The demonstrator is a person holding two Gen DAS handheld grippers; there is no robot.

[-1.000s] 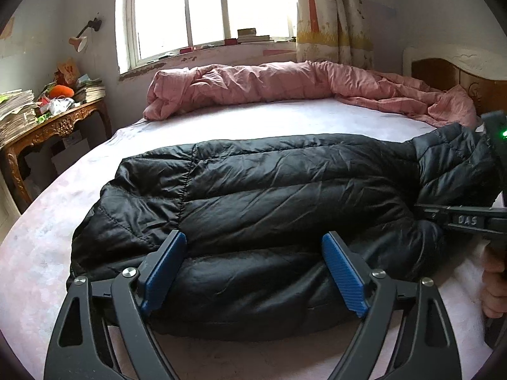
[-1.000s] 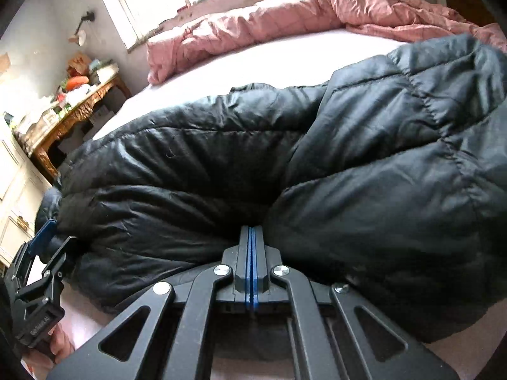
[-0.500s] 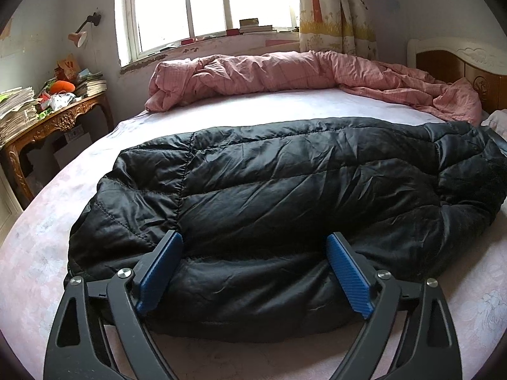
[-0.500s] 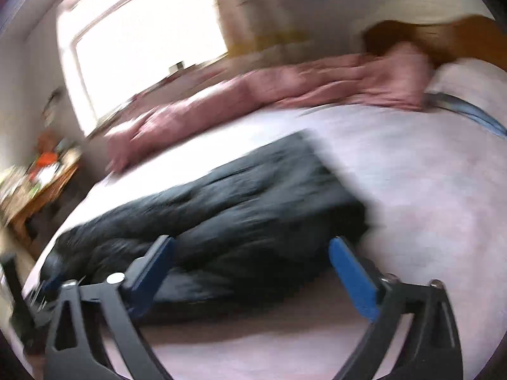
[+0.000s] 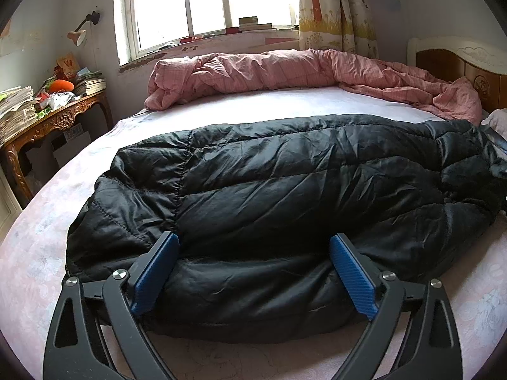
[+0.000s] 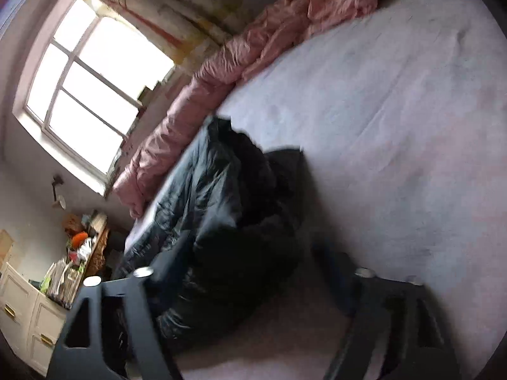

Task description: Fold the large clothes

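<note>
A black quilted puffer jacket (image 5: 285, 196) lies folded lengthwise across the pale pink bed sheet (image 5: 38, 253). My left gripper (image 5: 253, 272) is open and empty, its blue pads either side of the jacket's near edge, low over it. In the right wrist view the picture is tilted and blurred: the jacket (image 6: 228, 209) lies to the left, and my right gripper (image 6: 253, 285) is open and empty, just off the jacket's end above the sheet (image 6: 396, 126).
A rumpled pink duvet (image 5: 285, 72) lies along the far side of the bed under the window. A carved wooden side table (image 5: 54, 123) with stacked papers stands at the left. The wooden headboard (image 5: 459, 66) is at the right. White drawers (image 6: 28, 316) show at the lower left.
My right gripper has opened, let go of the jacket's end, pulled away and rolled sideways. The jacket's right end has dropped flat. My left gripper has stayed open and hardly moved.
</note>
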